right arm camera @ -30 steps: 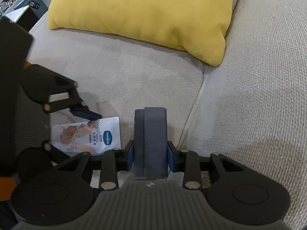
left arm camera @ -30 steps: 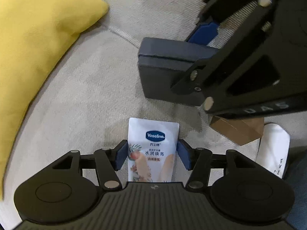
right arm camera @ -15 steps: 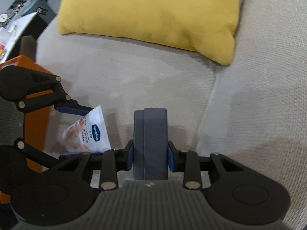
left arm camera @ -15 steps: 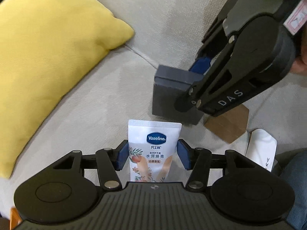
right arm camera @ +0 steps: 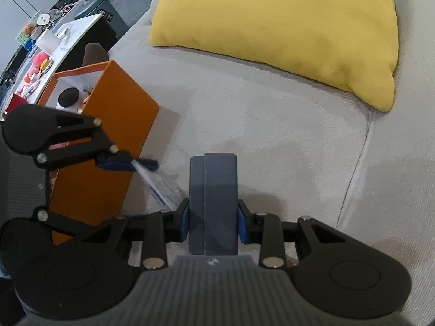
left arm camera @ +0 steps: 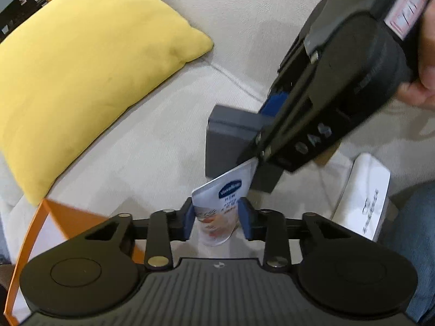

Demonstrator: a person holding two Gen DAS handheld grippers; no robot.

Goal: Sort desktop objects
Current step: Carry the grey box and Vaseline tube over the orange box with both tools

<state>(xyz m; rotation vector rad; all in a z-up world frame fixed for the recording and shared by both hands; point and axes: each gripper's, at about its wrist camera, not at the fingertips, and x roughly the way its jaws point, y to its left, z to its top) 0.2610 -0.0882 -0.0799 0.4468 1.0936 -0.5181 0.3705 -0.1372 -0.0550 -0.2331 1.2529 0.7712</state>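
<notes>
You are partway through a carry, with one item in each hand above a beige sofa (right arm camera: 272, 141). Your left tongs (left arm camera: 216, 221) are closing on a white Vaseline tube (left arm camera: 220, 212), which stands between the pads and tilts right; whether the pads fully press it yet is hard to tell through the blur. Your right tongs (right arm camera: 213, 224) are clamped on a dark grey case (right arm camera: 213, 203), held upright on its edge.

The orange box (right arm camera: 108, 146) is the landmark. The tube hangs just beside its near wall, and the grey case sits a little further right of it. A yellow cushion (right arm camera: 285, 27) lies well beyond the box on the sofa.

The next move probably calls for lifting the tube over the box rim and letting go inside, keeping the two tools from colliding.

The right wrist view shows the box is open, with a dark round object (right arm camera: 68, 96) already inside. The left wrist view shows only a corner of the box, but adds a white carton (left arm camera: 364, 198), far right of it, beside your leg.
</notes>
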